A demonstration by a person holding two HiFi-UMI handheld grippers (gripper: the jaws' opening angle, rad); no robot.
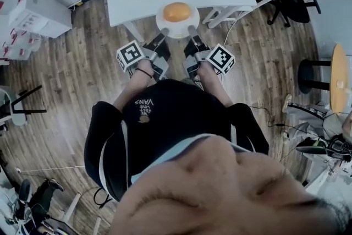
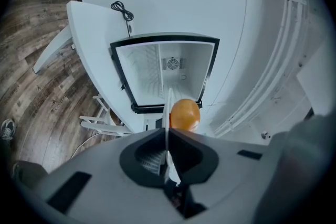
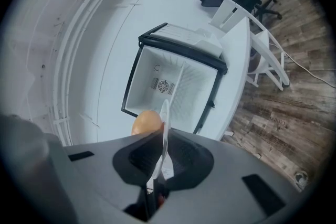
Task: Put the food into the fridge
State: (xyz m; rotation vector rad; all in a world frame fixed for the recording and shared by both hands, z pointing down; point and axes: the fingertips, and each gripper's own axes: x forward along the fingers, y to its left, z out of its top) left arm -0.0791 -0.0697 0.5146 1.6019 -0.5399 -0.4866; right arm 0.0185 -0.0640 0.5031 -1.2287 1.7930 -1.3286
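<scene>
Both tongs [image 1: 163,34] [image 1: 192,30] on plate [image 1: 177,31] rim, fridge [image 2: 137,73] open

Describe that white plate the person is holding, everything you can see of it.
The plate is small, round and white, smooth like ceramic or plastic. It is held roughly level in the air in front of the open fridge. The left gripper and right gripper each pinch its near rim, jaws closed on the thin edge. A round orange food item sits on its middle. Nothing else touches it.
</scene>
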